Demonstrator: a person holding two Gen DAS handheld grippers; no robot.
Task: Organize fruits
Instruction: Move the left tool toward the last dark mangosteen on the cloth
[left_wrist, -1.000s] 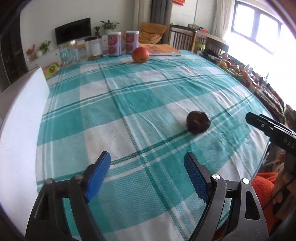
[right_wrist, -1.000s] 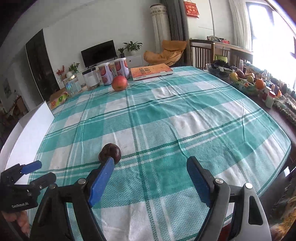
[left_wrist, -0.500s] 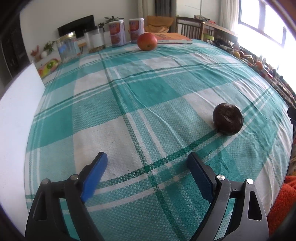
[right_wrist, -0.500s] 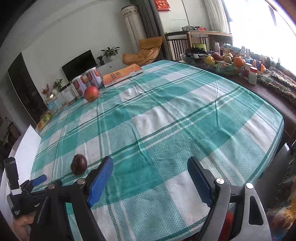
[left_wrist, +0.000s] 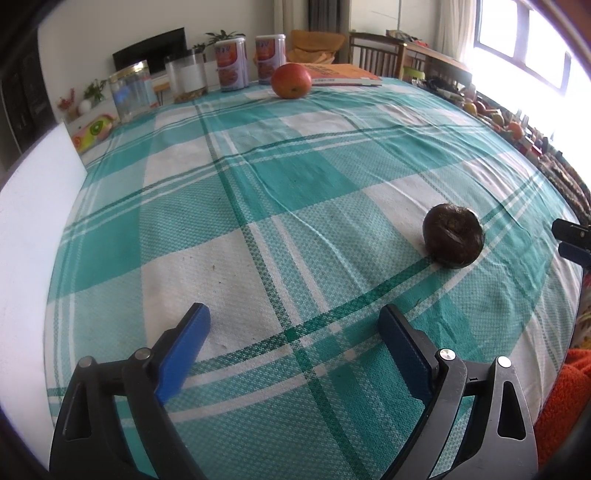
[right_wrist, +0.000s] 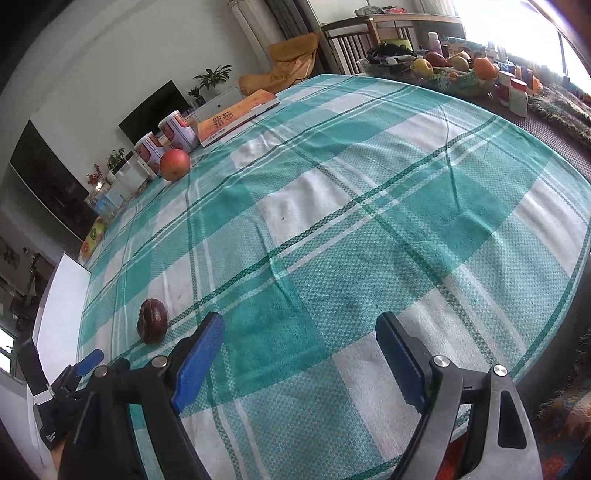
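A dark brown fruit (left_wrist: 453, 236) sits on the teal-and-white checked tablecloth (left_wrist: 295, 177), toward the near right part of the table in the left wrist view, ahead and to the right of the left gripper (left_wrist: 295, 328); a wide stretch of bare cloth lies between it and the red apple (left_wrist: 291, 80), which rests near the far edge; two loose fruits on the cloth in all. The left gripper hovers low over the near cloth with its blue pads well apart and nothing between them; the right gripper (right_wrist: 300, 338) likewise has its fingers spread wide and holds nothing, the dark fruit lying to its left. Along the far edge stand two printed cans (left_wrist: 231, 64), two clear jars (left_wrist: 133, 92) and one orange book (left_wrist: 341, 74); a white board (left_wrist: 33, 229) borders the table's left side. Past the right edge a fruit bowl (right_wrist: 447, 75) holds several fruits; their number cannot be told.
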